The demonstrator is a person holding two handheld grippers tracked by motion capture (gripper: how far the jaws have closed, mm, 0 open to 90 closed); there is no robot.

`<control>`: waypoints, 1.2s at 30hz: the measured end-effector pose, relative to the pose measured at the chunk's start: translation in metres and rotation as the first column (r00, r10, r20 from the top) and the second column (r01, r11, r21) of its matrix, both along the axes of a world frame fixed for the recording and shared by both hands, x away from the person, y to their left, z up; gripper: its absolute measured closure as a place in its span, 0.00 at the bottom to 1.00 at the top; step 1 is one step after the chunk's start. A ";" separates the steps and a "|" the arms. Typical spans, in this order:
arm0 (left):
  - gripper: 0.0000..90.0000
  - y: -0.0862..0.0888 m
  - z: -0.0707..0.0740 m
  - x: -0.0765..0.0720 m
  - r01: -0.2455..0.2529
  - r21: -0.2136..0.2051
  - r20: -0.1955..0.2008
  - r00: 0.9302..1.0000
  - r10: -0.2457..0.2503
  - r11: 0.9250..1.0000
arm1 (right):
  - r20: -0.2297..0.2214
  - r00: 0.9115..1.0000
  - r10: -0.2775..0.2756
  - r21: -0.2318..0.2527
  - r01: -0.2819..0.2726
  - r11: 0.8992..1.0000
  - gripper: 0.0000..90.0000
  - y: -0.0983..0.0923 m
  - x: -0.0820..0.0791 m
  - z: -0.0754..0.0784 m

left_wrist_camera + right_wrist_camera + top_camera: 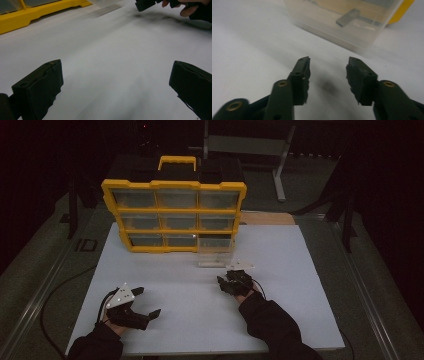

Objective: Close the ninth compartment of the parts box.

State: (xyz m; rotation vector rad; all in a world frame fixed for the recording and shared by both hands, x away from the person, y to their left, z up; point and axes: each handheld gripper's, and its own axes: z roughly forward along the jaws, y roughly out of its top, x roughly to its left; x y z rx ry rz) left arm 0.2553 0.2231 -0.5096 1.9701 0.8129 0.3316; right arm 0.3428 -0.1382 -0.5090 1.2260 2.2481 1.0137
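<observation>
While empty, the right tongs (328,75) sit just before the clear drawer (342,22).

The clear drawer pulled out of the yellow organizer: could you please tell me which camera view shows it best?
The right gripper view: the clear drawer sits close ahead of the open fingers, with a small grey piece visible inside. The high view shows the drawer small, before the yellow organizer. The left gripper view catches just a corner at its top edge.
</observation>
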 end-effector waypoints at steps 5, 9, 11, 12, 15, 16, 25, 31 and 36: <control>0.00 0.000 0.000 0.000 0.002 -0.002 -0.002 1.000 -0.002 1.000 | 0.013 1.000 -0.001 -0.022 0.001 1.000 0.77 0.004 0.000 0.000; 0.00 0.000 0.000 0.000 0.001 -0.004 -0.001 1.000 -0.001 1.000 | 0.020 1.000 -0.001 -0.021 0.001 1.000 0.83 0.005 0.000 0.001; 0.00 0.000 0.000 0.000 0.001 -0.001 -0.001 1.000 -0.001 1.000 | 0.026 1.000 -0.002 -0.024 0.003 1.000 0.87 0.005 0.000 0.002; 0.00 0.000 0.000 0.000 0.000 0.001 -0.001 1.000 0.000 1.000 | 0.026 1.000 -0.003 -0.022 0.003 1.000 0.89 0.006 0.000 0.003; 0.00 -0.001 0.000 0.000 -0.002 0.008 -0.001 1.000 0.002 1.000 | 0.024 1.000 0.001 -0.015 -0.001 1.000 0.94 0.006 0.000 0.004; 0.00 -0.001 0.000 0.000 -0.003 0.005 0.000 1.000 0.003 1.000 | 0.027 1.000 0.003 -0.013 -0.003 1.000 0.94 0.006 0.001 0.005; 0.00 -0.001 0.001 0.000 -0.004 0.002 0.003 1.000 0.004 1.000 | 0.054 0.999 0.005 -0.002 -0.005 1.000 1.00 0.008 0.002 0.013; 0.00 0.000 0.001 -0.001 -0.005 0.001 0.010 1.000 0.005 1.000 | 0.055 0.998 -0.002 -0.002 0.002 1.000 1.00 0.009 0.007 0.012; 0.00 -0.001 0.001 0.000 -0.006 0.009 0.005 1.000 0.006 1.000 | 0.056 0.998 -0.002 0.003 0.002 1.000 1.00 0.010 0.010 0.012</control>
